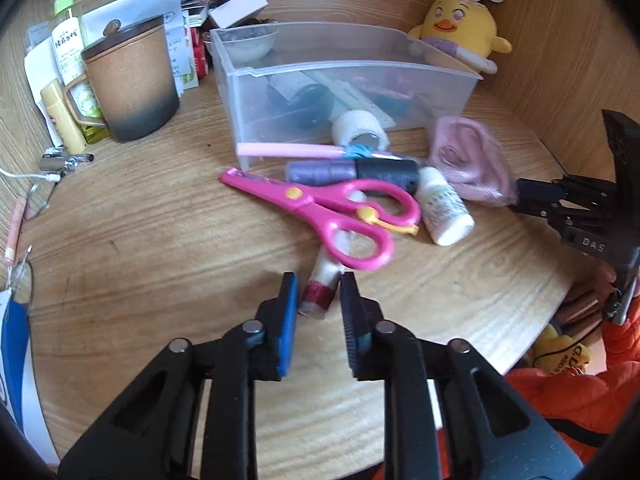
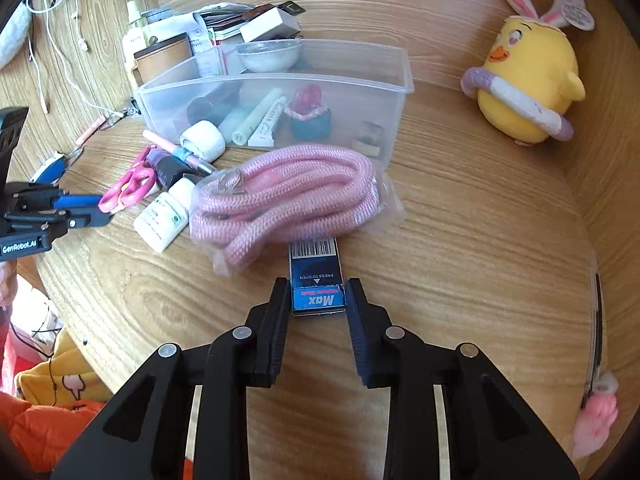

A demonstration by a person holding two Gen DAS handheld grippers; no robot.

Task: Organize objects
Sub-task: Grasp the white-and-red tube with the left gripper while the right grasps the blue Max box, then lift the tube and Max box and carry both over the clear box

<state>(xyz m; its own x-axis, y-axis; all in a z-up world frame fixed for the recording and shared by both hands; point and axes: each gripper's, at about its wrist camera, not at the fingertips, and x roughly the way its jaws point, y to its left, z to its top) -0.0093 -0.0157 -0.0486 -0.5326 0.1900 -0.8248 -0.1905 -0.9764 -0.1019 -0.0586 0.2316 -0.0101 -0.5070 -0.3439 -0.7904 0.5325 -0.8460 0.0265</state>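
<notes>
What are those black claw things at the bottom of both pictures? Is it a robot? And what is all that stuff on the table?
Not a robot: a person holds one black pincher tool in each hand, and each tool has a camera looking along its two fingers. One picture is from the left tool, one from the right. The left gripper is closed on a small white tube with a red band that pokes out from under the pink scissors. The right gripper has a little blue box between its pads. On the wooden table also lie a bagged pink rope, a white bottle and a clear bin holding small things.
</notes>
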